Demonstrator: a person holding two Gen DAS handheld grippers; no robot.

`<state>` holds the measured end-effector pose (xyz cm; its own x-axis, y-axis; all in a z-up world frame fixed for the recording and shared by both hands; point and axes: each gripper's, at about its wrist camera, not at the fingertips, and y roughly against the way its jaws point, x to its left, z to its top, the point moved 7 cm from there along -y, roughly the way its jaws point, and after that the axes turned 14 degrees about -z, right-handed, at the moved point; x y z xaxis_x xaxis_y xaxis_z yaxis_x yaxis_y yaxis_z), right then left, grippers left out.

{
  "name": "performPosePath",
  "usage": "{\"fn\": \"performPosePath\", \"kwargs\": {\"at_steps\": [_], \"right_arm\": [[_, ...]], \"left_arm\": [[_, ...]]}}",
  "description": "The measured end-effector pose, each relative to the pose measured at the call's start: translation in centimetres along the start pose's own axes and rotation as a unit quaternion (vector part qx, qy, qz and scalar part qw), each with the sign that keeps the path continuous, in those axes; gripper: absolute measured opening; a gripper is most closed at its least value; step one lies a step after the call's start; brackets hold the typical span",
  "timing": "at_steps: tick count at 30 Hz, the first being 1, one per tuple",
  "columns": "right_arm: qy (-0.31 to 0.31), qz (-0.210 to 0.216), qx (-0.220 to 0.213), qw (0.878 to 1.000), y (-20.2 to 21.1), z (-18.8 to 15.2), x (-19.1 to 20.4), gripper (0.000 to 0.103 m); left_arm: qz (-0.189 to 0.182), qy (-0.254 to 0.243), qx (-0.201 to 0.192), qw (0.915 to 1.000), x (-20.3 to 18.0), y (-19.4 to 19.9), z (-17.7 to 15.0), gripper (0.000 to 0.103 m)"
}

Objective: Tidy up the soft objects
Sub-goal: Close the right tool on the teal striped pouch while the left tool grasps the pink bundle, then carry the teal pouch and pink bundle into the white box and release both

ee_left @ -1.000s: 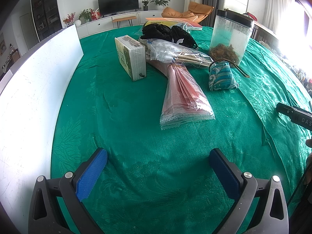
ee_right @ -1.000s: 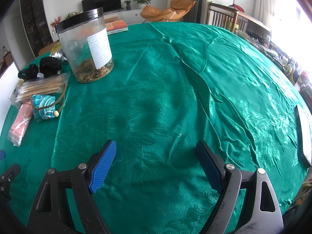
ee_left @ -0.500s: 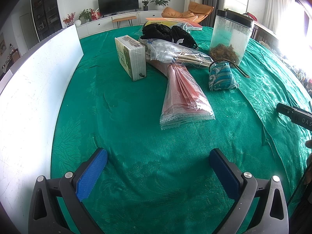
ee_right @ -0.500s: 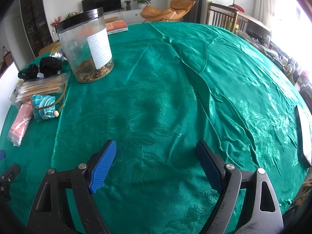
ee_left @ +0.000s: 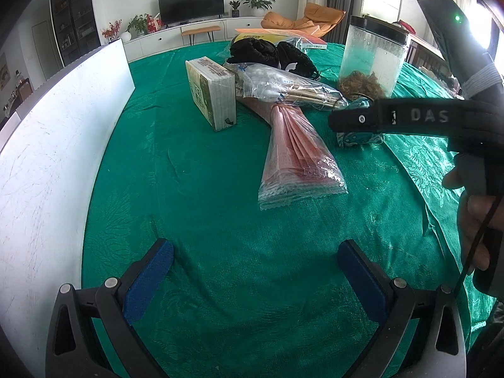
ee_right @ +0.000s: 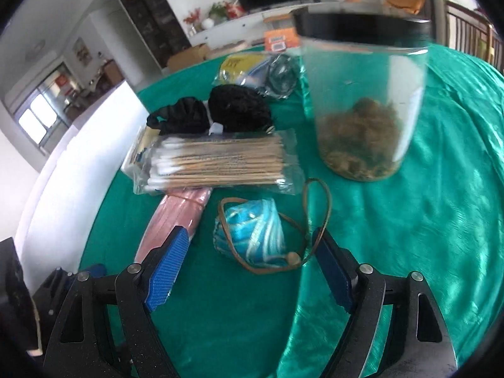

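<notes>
The right gripper [ee_right: 250,253], jaws spread and just closing, nothing pinched, faces the pouch [ee_right: 250,233] at its 12 o'clock on the worktop [ee_right: 425,220]. Pouch: light, soft, compressible (cord may snag). Grip the body's middle.

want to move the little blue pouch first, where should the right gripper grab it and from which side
Grip the blue pouch across its bunched fabric body, coming down from above and the near side, where the open right gripper is already lined up. The body is soft and rounded; the brown cord loops loosely around it, so keep the fingers off that.
</notes>
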<state>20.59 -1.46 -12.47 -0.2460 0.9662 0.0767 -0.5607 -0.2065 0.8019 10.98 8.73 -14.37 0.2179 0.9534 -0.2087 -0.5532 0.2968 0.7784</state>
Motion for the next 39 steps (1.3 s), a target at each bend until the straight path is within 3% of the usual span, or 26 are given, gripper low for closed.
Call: {"fn": "performPosePath", "kwargs": {"at_steps": [1, 4, 7, 8, 11, 13, 17, 18, 19, 22, 26, 30, 35, 39], "right_arm": [[0.011, -0.006, 0.009, 1.000, -0.2, -0.1, 0.1, 0.045], [-0.012, 0.015, 0.029, 0.999, 0.9, -1.1, -1.4, 0.045], [-0.027, -0.004, 0.025, 0.999, 2.9, -2.3, -5.1, 0.045], [-0.040, -0.012, 0.024, 0.999, 3.4, -2.4, -6.7, 0.045], [-0.089, -0.037, 0.010, 0.995, 4.4, -1.1, -11.4, 0.045], [-0.135, -0.035, -0.004, 0.990, 4.9, 0.4, -14.2, 0.045], [-0.199, -0.036, -0.023, 0.979, 4.9, 3.8, -18.2, 0.045], [-0.210, -0.038, -0.022, 0.977, 4.6, 4.5, -19.0, 0.045], [-0.221, -0.037, -0.018, 0.974, 4.3, 5.0, -19.6, 0.045], [-0.255, -0.024, -0.021, 0.966, 4.4, 6.6, -21.4, 0.045], [-0.264, -0.011, -0.045, 0.963, 6.6, 7.8, -22.1, 0.045], [-0.254, -0.001, -0.070, 0.965, 9.5, 8.9, -21.9, 0.045], [-0.190, -0.018, -0.092, 0.977, 12.8, 10.5, -18.9, 0.045], [-0.126, 0.002, -0.111, 0.986, 15.6, 11.8, -12.5, 0.045]], "left_arm": [[0.000, 0.000, 0.001, 1.0000, 0.0, 0.0, 0.0, 0.103], [-0.014, 0.010, 0.041, 0.9990, 0.1, -0.3, 0.6, 0.103], [-0.106, 0.058, 0.023, 0.9924, -0.5, 0.3, 3.0, 0.103], [-0.115, 0.061, 0.014, 0.9915, -0.7, 0.2, 4.1, 0.103], [-0.094, 0.031, 0.014, 0.9950, -1.7, -1.4, 6.9, 0.103], [-0.062, 0.005, 0.033, 0.9975, -2.1, -3.1, 7.9, 0.100], [-0.022, -0.032, 0.062, 0.9973, -2.8, -5.2, 8.3, 0.079], [-0.014, -0.036, 0.063, 0.9972, -2.8, -5.4, 8.4, 0.069], [-0.013, -0.036, 0.063, 0.9972, -2.7, -5.4, 8.5, 0.052], [-0.034, -0.024, 0.053, 0.9977, -2.5, -5.2, 8.8, 0.036], [-0.097, 0.015, 0.041, 0.9944, -1.9, -3.0, 8.0, 0.033], [-0.165, 0.070, 0.007, 0.9838, -1.1, 2.1, 6.0, 0.032], [-0.181, 0.092, -0.047, 0.9781, 0.6, 8.7, 5.0, 0.032], [-0.187, 0.112, -0.103, 0.9705, 2.7, 14.3, 5.1, 0.032]]}}
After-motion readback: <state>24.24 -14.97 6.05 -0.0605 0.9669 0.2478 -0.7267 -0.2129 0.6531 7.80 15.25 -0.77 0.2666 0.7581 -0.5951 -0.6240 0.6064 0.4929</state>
